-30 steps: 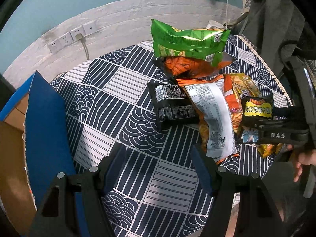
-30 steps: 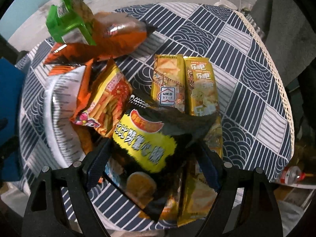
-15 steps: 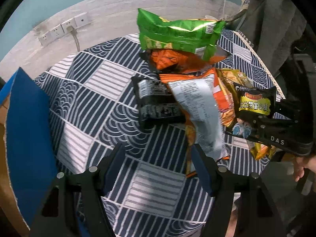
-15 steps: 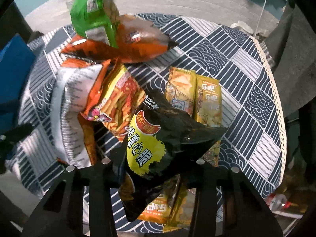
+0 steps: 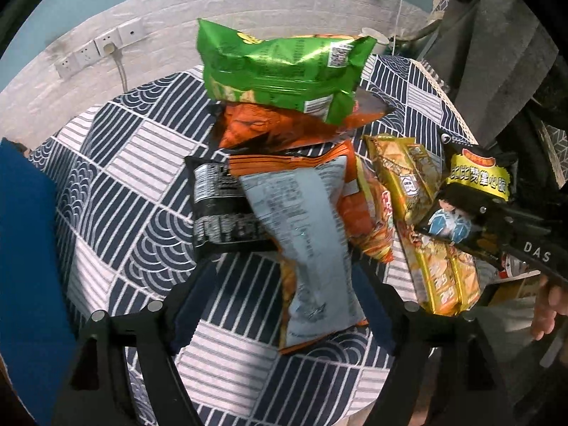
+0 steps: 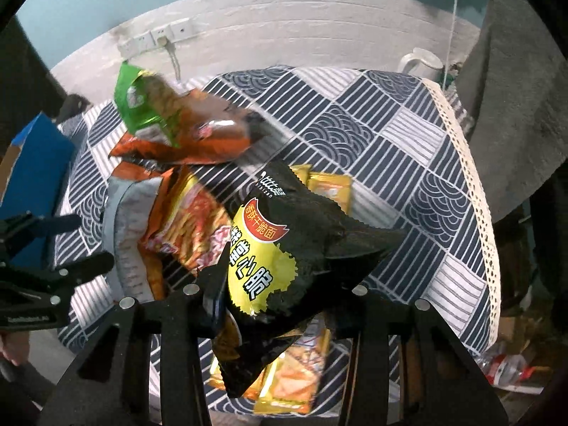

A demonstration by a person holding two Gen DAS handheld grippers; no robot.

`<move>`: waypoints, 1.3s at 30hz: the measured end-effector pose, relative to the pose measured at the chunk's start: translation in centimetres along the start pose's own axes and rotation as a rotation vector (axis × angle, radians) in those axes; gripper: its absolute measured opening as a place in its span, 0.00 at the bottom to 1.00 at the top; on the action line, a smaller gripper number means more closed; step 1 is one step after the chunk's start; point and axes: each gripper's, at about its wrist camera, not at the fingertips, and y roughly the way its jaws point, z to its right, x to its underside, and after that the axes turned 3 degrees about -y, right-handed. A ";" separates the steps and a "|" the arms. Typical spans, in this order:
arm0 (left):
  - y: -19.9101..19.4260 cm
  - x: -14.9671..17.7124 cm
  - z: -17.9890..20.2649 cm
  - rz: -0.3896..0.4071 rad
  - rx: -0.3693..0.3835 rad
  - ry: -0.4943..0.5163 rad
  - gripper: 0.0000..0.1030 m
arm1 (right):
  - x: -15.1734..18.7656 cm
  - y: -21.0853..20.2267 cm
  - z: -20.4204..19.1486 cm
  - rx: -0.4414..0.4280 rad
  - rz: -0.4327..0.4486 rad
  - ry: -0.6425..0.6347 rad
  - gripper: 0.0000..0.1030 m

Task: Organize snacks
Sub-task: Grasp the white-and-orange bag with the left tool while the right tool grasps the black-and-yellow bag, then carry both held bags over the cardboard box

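Note:
My right gripper (image 6: 284,284) is shut on a black and yellow snack bag (image 6: 284,248) and holds it above the patterned tablecloth (image 6: 390,149); the left wrist view shows that bag (image 5: 475,184) at the right. My left gripper (image 5: 284,305) hangs over the snack pile with its jaws opening. A grey-backed orange bag (image 5: 305,234) lies between the fingers, and the pads do not touch it. Beside it lie a black pack (image 5: 223,206), a red-orange fries bag (image 5: 376,227) and yellow packs (image 5: 408,177). A green bag (image 5: 284,67) rests on an orange bag (image 5: 284,127) at the back.
A blue box (image 5: 25,248) stands at the table's left edge. Wall sockets (image 5: 99,49) with a plugged cable are behind the table. A lace-trimmed table edge (image 6: 475,191) runs along the right. A hand (image 5: 546,312) holds the right gripper's handle.
The right gripper closed on the black and yellow bag and lifted it off the yellow packs. The left gripper moved toward the pile, over the grey-backed bag, and its jaws widened.

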 end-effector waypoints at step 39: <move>-2.2 1.0 -1.9 0.023 -0.022 0.023 0.29 | -1.6 -2.2 0.6 -0.046 0.064 0.006 0.40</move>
